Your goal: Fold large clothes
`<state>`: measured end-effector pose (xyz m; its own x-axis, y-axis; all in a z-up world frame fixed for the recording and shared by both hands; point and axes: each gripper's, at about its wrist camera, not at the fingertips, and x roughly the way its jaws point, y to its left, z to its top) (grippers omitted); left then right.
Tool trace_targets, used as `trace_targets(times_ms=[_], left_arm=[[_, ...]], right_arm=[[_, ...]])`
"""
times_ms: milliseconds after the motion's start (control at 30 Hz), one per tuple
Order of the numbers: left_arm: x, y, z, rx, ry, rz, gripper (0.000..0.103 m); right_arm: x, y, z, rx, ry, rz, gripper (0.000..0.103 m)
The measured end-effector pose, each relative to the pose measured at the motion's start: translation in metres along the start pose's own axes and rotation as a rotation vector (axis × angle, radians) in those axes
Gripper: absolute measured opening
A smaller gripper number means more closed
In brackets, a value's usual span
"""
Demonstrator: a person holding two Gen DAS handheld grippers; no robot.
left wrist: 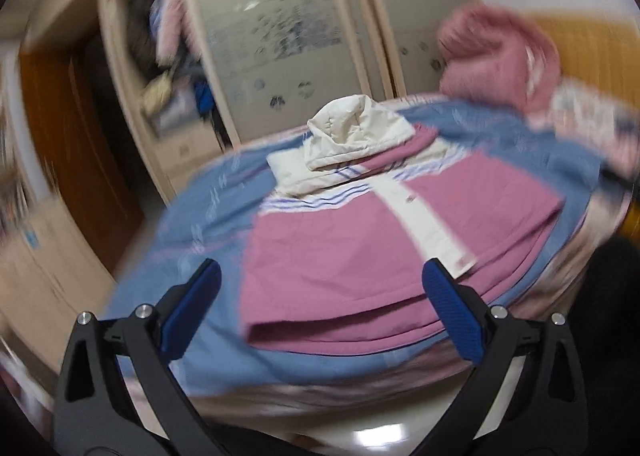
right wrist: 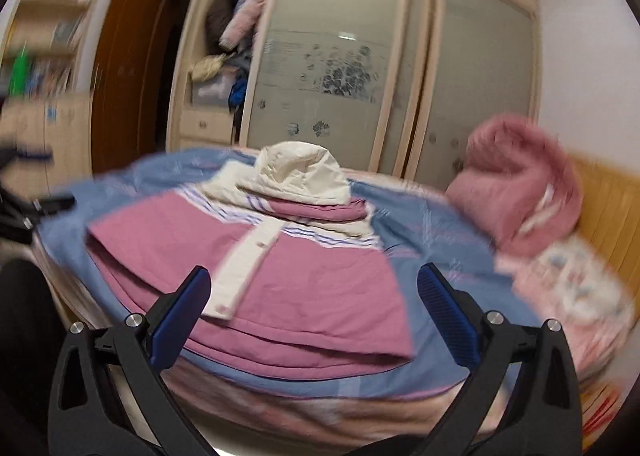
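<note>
Both views are pretty blurry, but the pink and cream hooded jacket (left wrist: 360,256) lies spread flat on the blue bedsheet (left wrist: 192,223), filling the middle of each frame. The left gripper (left wrist: 322,312) hangs above its near hem at bottom center, fingers spread wide, gripping nothing. Same with the right gripper (right wrist: 314,314): splayed apart, empty, over the hem. The cream hood (right wrist: 300,171) sits center-frame, toward the wardrobe (right wrist: 340,55).

Setting: home bedroom. Bed (right wrist: 420,240) with blue patterned cover fills near ground. Far wall: built-in wardrobe (right wrist: 340,67) with frosted sliding doors, left section open, clothes piled inside (right wrist: 240,15). Brown wooden door (right wrist: 124,67) at left. Pink bedding bundle (right wrist: 520,179) at right, against wooden headboard (right wrist: 612,207).
</note>
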<state>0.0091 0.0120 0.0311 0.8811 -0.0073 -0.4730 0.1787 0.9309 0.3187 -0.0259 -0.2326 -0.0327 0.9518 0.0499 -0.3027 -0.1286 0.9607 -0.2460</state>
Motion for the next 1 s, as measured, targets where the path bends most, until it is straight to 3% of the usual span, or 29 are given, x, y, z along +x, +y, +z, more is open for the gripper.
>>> trace_targets(times_ms=[133,300,433,533,767,1000], left_arm=[[0.027,-0.026,-0.028,0.266,0.017,0.093,0.101],[0.057,-0.051,-0.061,0.441,0.033,0.092,0.101],[0.076,-0.065,-0.082,0.522,0.053,0.071,0.101],[0.093,-0.072,-0.098,0.564,0.079,0.078,0.101],[0.121,-0.074,-0.122,0.565,0.111,0.073,0.101],[0.130,-0.089,-0.142,0.677,0.058,0.120,0.101]], right_arm=[[0.025,0.009,-0.021,-0.146,0.038,-0.017,0.102],[0.063,0.042,-0.067,-0.443,0.052,-0.082,0.102],[0.091,0.064,-0.110,-0.679,0.066,-0.120,0.102],[0.109,0.070,-0.135,-0.785,0.083,-0.148,0.102],[0.138,0.074,-0.156,-0.886,0.118,-0.231,0.102],[0.152,0.079,-0.161,-0.960,0.048,-0.302,0.102]])
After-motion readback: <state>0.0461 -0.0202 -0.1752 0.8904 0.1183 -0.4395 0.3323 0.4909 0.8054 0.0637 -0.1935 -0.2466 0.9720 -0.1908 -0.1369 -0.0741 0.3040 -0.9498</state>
